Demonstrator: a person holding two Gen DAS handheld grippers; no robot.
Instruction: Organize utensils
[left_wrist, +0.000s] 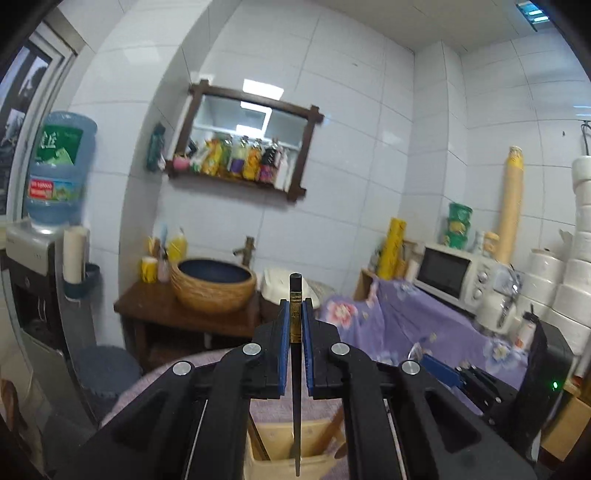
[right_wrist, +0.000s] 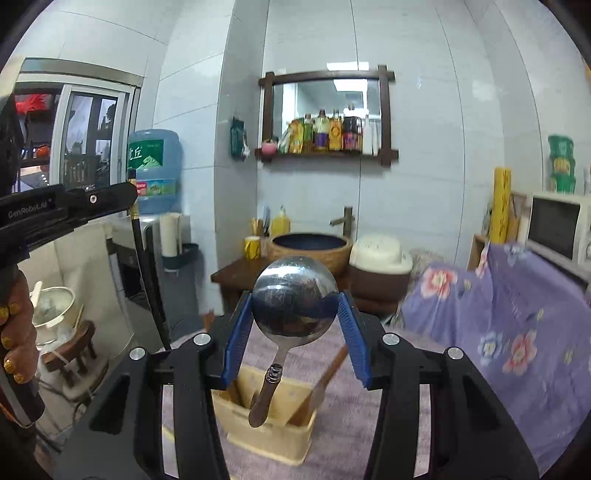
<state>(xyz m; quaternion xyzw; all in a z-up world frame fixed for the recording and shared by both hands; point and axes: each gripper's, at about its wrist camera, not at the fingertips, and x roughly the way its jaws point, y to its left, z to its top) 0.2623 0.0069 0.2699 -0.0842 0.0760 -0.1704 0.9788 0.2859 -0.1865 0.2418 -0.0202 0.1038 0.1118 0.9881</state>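
Observation:
My left gripper (left_wrist: 295, 306) is shut on a black chopstick (left_wrist: 295, 369) with a gold band, held upright, its lower tip over the beige utensil holder (left_wrist: 284, 465). My right gripper (right_wrist: 295, 299) is shut on the bowl of a steel spoon (right_wrist: 294, 295), whose handle hangs down toward the beige utensil holder (right_wrist: 273, 439). The holder stands on a purple mat (right_wrist: 369, 424) and has wooden utensils (right_wrist: 321, 384) leaning in it. The left gripper (right_wrist: 74, 203) with its chopstick (right_wrist: 147, 280) shows at the left of the right wrist view. The right gripper's blue pad (left_wrist: 439, 373) shows low right in the left wrist view.
Behind stand a basin (right_wrist: 310, 251) on a wooden table, a rice cooker (right_wrist: 380, 266), a water dispenser (left_wrist: 55, 177), a microwave (left_wrist: 450, 273) and a purple floral cloth (right_wrist: 509, 314). Stacked paper rolls (left_wrist: 569, 266) are far right. A mirror shelf with bottles (right_wrist: 325, 133) hangs on the tiled wall.

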